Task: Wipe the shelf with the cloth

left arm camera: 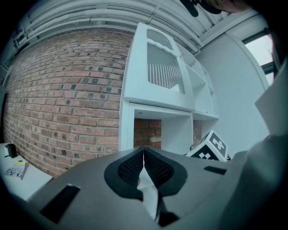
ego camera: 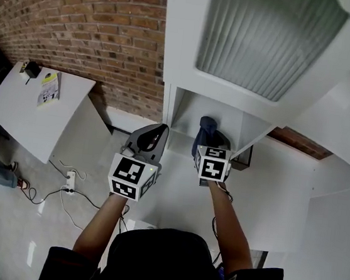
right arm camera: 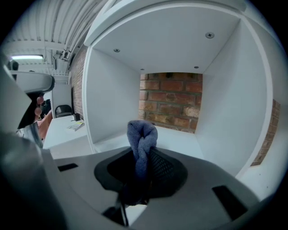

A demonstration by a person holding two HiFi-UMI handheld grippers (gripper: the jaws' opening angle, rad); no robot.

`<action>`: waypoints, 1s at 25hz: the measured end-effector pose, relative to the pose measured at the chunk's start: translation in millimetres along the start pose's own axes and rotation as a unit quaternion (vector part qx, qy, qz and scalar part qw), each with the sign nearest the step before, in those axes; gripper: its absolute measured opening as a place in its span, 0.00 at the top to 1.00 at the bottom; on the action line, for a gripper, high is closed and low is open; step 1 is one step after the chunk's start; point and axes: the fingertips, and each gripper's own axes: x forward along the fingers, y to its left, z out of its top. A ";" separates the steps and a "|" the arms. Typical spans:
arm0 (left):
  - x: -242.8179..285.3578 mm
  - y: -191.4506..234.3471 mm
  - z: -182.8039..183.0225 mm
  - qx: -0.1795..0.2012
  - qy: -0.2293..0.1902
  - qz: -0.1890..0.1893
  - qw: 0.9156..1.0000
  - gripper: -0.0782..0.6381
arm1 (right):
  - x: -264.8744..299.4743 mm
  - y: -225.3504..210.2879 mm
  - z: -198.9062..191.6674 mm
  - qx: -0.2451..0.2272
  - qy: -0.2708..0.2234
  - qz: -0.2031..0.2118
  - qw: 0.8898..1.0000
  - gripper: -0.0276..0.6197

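Note:
The shelf is an open compartment (ego camera: 194, 116) low in a white cabinet, with a white floor (right arm camera: 173, 140) and a brick back wall. A blue cloth (right arm camera: 142, 137) is bunched upright between the jaws of my right gripper (right arm camera: 143, 156), which is shut on it just in front of the compartment's mouth. In the head view the cloth (ego camera: 206, 131) pokes past the right gripper (ego camera: 208, 141) into the opening. My left gripper (ego camera: 161, 129) hovers to the left of the opening. Its jaws (left arm camera: 144, 157) are shut with nothing between them.
A ribbed glass door (ego camera: 264, 33) hangs above the compartment, and more open white shelves (ego camera: 349, 113) lie to the right. A white table (ego camera: 36, 109) with a booklet stands at the left by the brick wall (ego camera: 100, 25). Cables and a power strip (ego camera: 68, 183) lie on the floor.

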 end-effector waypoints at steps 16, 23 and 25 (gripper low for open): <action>-25.1 35.4 -9.1 -0.008 0.000 0.050 0.999 0.87 | 30.0 67.9 19.8 -0.030 0.014 0.058 0.998 0.82; -36.2 49.7 -10.8 -0.011 0.002 0.070 0.997 0.87 | 38.6 86.2 24.6 -0.042 0.018 0.068 0.997 0.82; -38.3 53.7 -8.8 -0.014 -0.001 0.077 0.997 0.87 | 39.8 88.8 25.5 -0.044 0.021 0.070 0.996 0.82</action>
